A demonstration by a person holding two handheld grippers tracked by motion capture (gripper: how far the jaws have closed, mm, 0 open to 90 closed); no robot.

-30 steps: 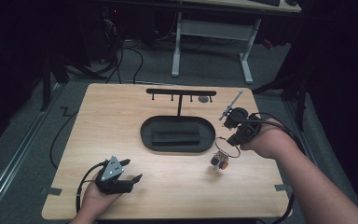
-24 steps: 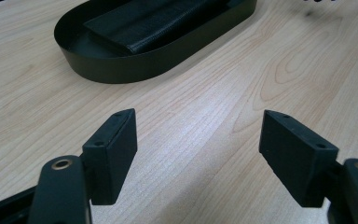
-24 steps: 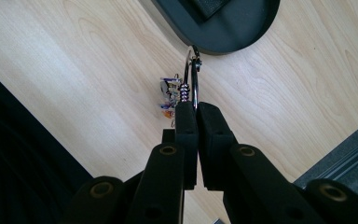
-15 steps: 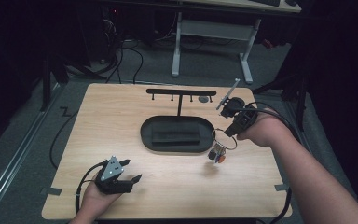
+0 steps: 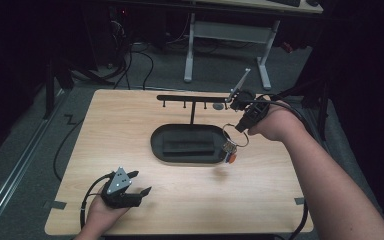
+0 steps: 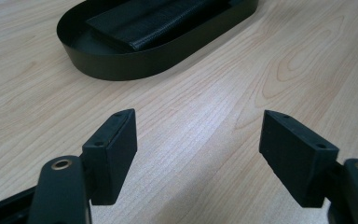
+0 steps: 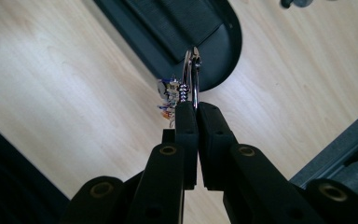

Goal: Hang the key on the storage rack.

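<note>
1. In the high view my right gripper [image 5: 239, 126] sits right of centre, up off the wooden table [image 5: 130, 130], and its jaws are pinched tight on a metal key ring [image 5: 232, 135].
2. The right gripper view shows it close: the two black pads meet on the thin ring [image 7: 192, 70], which sticks up past the tips in the middle of the frame.
3. A small colourful charm [image 5: 228, 152] dangles below the ring in the high view, hanging just off the right end of the black oval tray [image 5: 160, 145], clear of the table top.
4. In the right gripper view the same charm [image 7: 168, 95] hangs left of the ring, with the tray's rim [image 7: 233, 51] behind it in the upper middle.
5. Behind the tray a black hook rack [image 5: 192, 99] stands on a thin post, its bar running across the upper centre; my right hand is at its right end.
6. My left gripper [image 5: 135, 186] rests low at the lower left of the high view, jaws spread wide with nothing in them.
7. The left gripper view confirms it: bare wood between the two pads, and the tray [image 6: 121, 65] lies ahead in the upper part of the frame with a dark pad inside [image 6: 154, 18].
</note>
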